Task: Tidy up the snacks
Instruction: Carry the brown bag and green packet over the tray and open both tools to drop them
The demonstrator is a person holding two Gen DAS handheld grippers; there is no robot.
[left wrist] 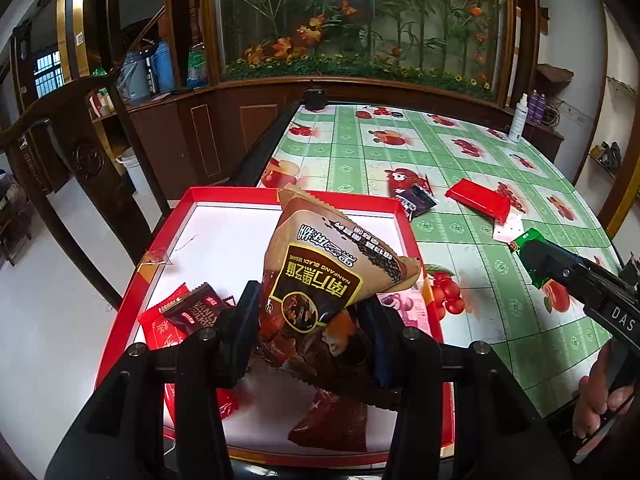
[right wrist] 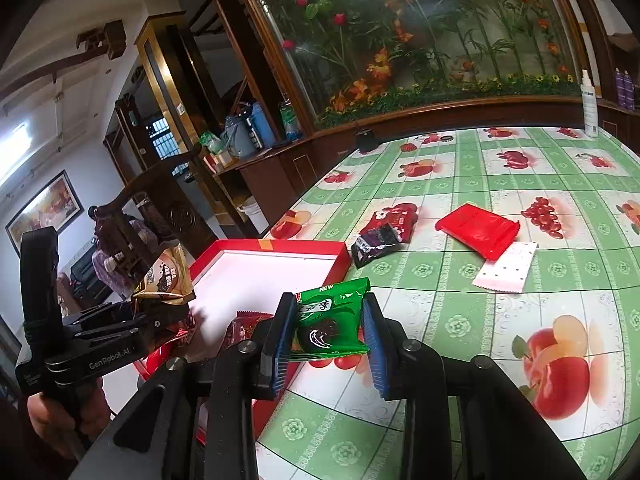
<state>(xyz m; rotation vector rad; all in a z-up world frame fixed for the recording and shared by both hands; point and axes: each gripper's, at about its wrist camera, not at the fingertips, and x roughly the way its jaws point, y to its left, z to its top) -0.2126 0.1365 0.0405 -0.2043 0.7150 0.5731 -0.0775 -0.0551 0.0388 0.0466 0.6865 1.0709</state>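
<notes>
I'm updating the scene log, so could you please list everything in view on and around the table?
brown sesame packet: one, brown and black, held over the red tray
green snack packet: one, green, held over the tablecloth just right of the tray
red tray: one, red rim, white floor, at the table's near left edge
small packets in tray: several, red and dark brown, near end of tray
red pouch: one, flat on the tablecloth
dark purple packet: one, beyond the tray, against a red packet
white wrapper: one, beside the red pouch
spray bottle: one, white, far right edge
tablecloth: green and white, fruit print
left gripper: black, jaws clamped
right gripper: black, blue pads, jaws clamped
</notes>
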